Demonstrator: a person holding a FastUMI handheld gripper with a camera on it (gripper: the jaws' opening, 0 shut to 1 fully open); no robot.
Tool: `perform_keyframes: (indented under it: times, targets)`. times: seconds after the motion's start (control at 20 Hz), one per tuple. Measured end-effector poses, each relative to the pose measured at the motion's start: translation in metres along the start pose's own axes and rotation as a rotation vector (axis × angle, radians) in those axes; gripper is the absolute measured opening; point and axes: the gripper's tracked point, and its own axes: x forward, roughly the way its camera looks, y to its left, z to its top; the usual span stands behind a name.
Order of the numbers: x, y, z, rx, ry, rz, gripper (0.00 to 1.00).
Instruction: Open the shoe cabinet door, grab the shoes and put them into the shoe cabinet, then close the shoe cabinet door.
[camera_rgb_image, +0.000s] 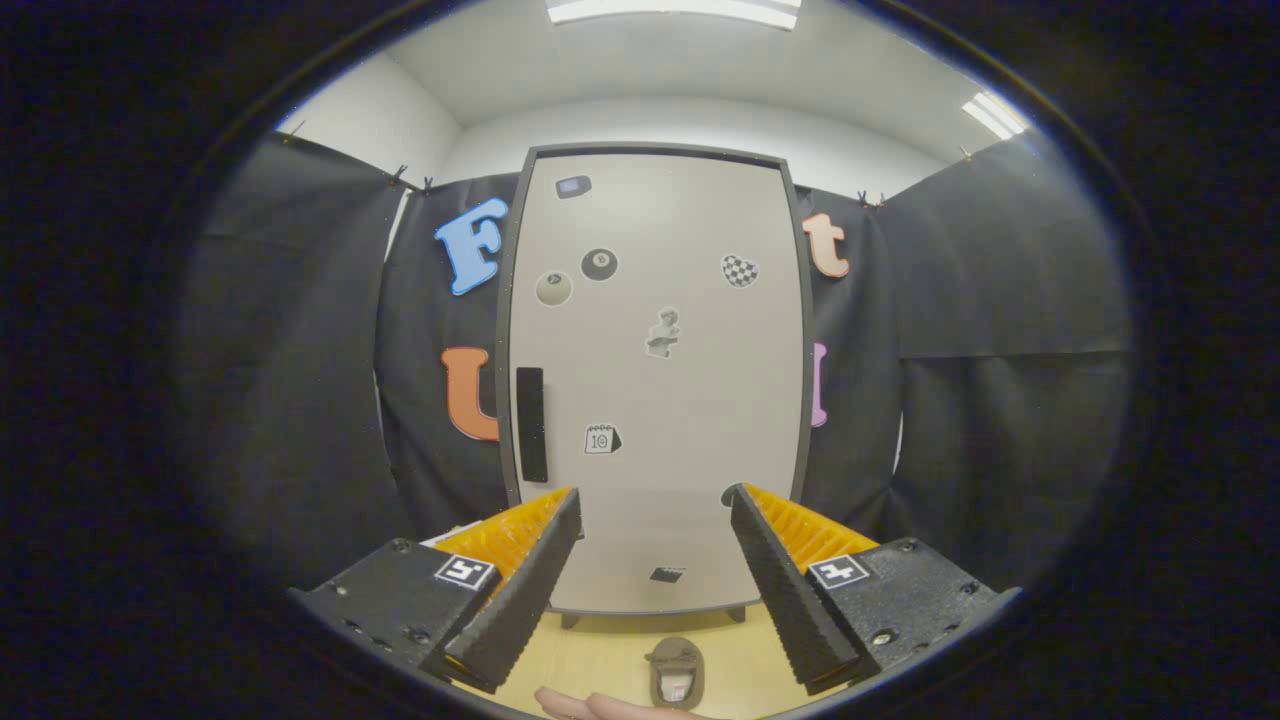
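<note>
A tall pale-grey shoe cabinet (655, 380) with a dark frame stands straight ahead, its door shut. A black vertical handle (531, 424) sits on the door's left side, and several small stickers dot the door. My gripper (655, 498) is open, its fingers spread wide and held some way back from the door, with nothing between them. A brownish shoe (677, 673) lies on the wooden floor (600, 655) below and between the fingers, toe toward the cabinet. The handle lies just left of and beyond the left fingertip.
Black cloth walls stand close on both sides of the cabinet. A person's fingers (590, 706) show on the floor just left of the shoe. The cabinet rests on short feet (570, 621) above the floor.
</note>
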Motion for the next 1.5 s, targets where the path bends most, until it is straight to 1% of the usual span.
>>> perform_keyframes:
  times: [0.2,0.35,0.45,0.65,0.95,1.0,1.15,1.2,1.3,1.35,1.4,1.5]
  targets:
    - [0.022,0.017,0.001,-0.01,-0.008,0.026,0.99]
    - [0.042,0.043,0.001,0.005,-0.002,0.081,0.99]
    - [0.062,0.063,0.006,0.021,-0.028,0.125,0.99]
    - [0.099,0.104,0.013,0.002,-0.045,0.185,0.99]
    - [0.164,0.135,0.004,0.037,0.06,0.165,0.99]
    - [0.173,0.134,0.0,0.036,0.079,0.148,0.99]
    - [0.196,0.132,-0.006,0.07,0.111,0.131,0.98]
    - [0.196,0.132,-0.003,0.085,0.107,0.119,0.98]
    - [0.195,0.136,-0.002,0.07,0.101,0.102,0.92]
    - [0.198,0.141,0.001,0.066,0.095,0.108,0.91]
    - [0.195,0.143,-0.003,0.057,0.108,0.111,0.87]
    - [0.197,0.141,-0.002,0.056,0.097,0.095,0.7]
